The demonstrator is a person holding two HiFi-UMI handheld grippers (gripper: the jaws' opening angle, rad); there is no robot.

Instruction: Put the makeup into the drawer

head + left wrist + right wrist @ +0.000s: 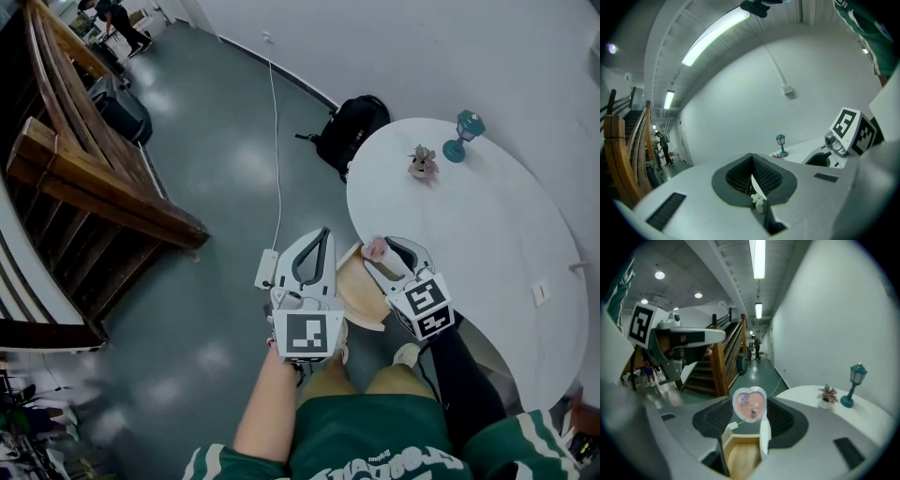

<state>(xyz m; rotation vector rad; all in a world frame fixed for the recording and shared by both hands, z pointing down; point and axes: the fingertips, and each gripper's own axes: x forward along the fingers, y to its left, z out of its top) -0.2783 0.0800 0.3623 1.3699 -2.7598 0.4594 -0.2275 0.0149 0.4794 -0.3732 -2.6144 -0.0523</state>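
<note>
two grippers meet in the lower middle of the head view, above the grey floor [216, 187]. the right gripper [386, 251] has its jaws clamped on a pink heart-shaped makeup case [750, 404], just over the open wooden drawer [739, 458]. the left gripper [323, 234] is beside it, jaws together and empty. at right, the white surface [487, 244] carries a blue lamp [463, 134].
</note>
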